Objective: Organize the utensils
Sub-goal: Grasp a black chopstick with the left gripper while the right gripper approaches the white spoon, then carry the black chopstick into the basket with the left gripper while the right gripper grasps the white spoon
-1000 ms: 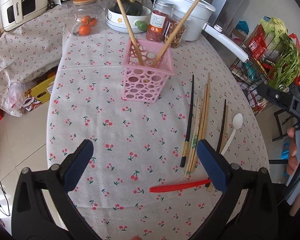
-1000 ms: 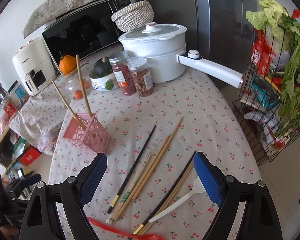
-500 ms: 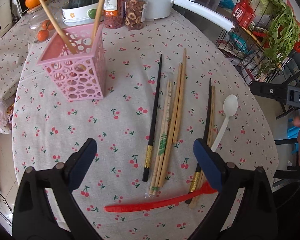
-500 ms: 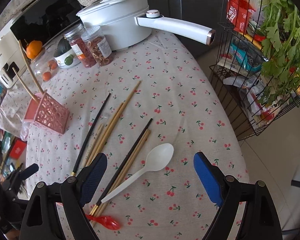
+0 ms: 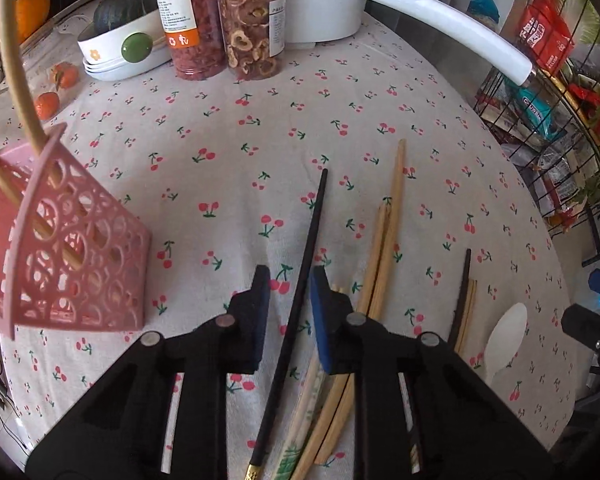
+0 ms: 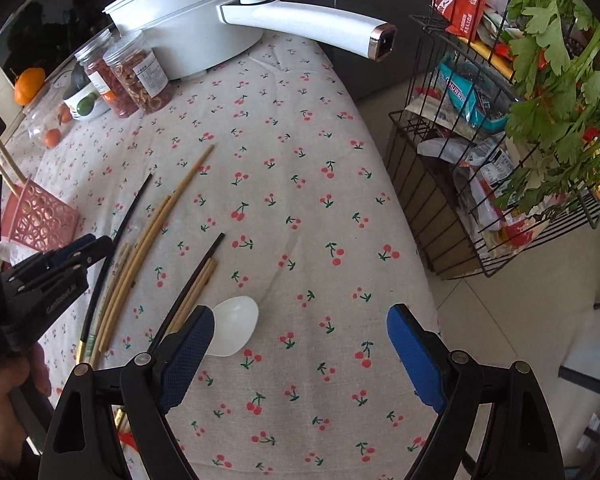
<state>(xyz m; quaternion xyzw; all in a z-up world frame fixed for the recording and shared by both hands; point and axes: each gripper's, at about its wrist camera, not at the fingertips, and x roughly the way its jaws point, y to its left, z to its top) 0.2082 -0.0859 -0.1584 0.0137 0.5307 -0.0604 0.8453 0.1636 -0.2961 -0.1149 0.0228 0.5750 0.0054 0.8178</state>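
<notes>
Left gripper (image 5: 286,280) dropped from above pink basket (image 5: 76,264) to black chopstick (image 5: 300,280), jaws closing around it, not yet pinching. Right gripper (image 6: 300,326) spread wide beside white spoon (image 6: 236,326). Basket left of chopstick, pot (image 5: 324,0) beyond.

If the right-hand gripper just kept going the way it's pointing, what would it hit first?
Probably the bare cherry-print tablecloth. The right gripper is open, with the white spoon beside its left finger rather than squarely between them; depth is uncertain.

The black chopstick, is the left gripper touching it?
Cannot tell. In the left wrist view the black chopstick lies between the closing left gripper's pads, but neither contact nor gap shows plainly.
</notes>
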